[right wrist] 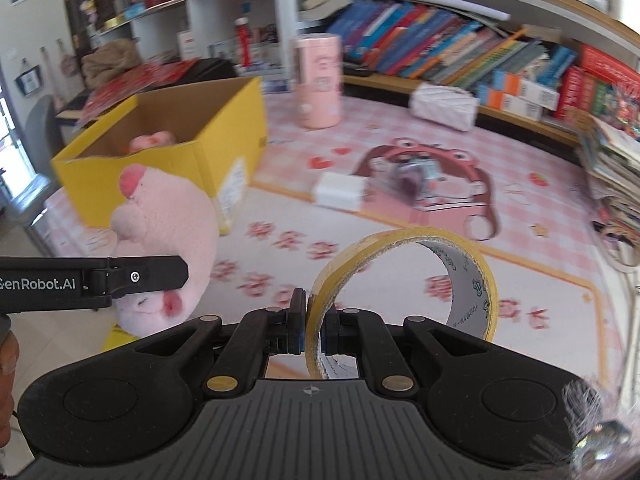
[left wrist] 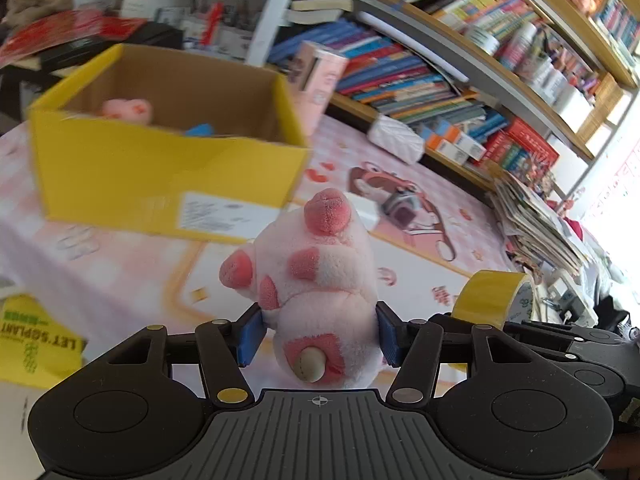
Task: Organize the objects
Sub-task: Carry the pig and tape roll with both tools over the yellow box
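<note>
My left gripper [left wrist: 320, 336] is shut on a pink plush toy [left wrist: 320, 272] with red spots and holds it above the pink mat, short of the open yellow cardboard box [left wrist: 160, 168]. The plush also shows in the right wrist view [right wrist: 168, 232], left of my right gripper [right wrist: 313, 332]. My right gripper is shut on the wall of a yellow tape roll [right wrist: 472, 280], held above the mat. The roll shows in the left wrist view [left wrist: 496, 296] at the right. The box [right wrist: 224, 136] holds another pink plush [right wrist: 152, 142] and something blue [left wrist: 200, 130].
A pink cylindrical tin [right wrist: 318, 80] stands behind the box. A white block [right wrist: 340, 190] and a small grey object [right wrist: 416, 176] lie on the mat. A white pouch [right wrist: 444, 106] lies by the bookshelf [right wrist: 480, 52]. A stack of papers [right wrist: 616, 184] sits at right.
</note>
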Motion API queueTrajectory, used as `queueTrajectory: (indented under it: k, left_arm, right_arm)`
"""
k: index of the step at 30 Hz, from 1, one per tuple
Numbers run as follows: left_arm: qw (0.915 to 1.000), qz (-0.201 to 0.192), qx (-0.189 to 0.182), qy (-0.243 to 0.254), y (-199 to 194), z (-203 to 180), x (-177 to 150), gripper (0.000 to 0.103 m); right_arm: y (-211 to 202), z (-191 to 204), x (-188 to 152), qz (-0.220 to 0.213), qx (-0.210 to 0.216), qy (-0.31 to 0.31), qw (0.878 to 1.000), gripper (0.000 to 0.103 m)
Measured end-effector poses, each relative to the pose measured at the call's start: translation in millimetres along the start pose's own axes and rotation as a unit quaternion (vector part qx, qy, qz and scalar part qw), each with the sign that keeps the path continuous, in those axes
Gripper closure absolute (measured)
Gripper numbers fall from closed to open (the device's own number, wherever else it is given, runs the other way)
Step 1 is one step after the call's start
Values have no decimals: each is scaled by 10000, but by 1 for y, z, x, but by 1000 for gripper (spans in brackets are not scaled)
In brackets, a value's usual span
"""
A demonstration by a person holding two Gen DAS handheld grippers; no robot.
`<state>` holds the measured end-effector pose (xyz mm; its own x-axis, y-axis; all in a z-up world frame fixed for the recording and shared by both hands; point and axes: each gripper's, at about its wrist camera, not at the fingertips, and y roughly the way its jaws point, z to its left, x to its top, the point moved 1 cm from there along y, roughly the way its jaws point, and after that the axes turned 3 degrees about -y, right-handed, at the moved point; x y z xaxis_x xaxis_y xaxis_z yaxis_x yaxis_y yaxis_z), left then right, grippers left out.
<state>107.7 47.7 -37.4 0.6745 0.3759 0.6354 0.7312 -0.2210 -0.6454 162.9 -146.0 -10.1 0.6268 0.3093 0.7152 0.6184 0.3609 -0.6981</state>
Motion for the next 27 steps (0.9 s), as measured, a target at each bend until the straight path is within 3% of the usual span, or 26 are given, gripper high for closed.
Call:
queueTrajectory:
  k: [13,27]
  left_arm:
    - [9988,-218,245,-362,-73,82,-16,47]
    - [9983,-392,270,-329,-120,128,-26,47]
  right_arm:
    - [-6,119,-17,165,544,-550,9969,96]
    - [-17,191,-32,91,697,-682,9952,96]
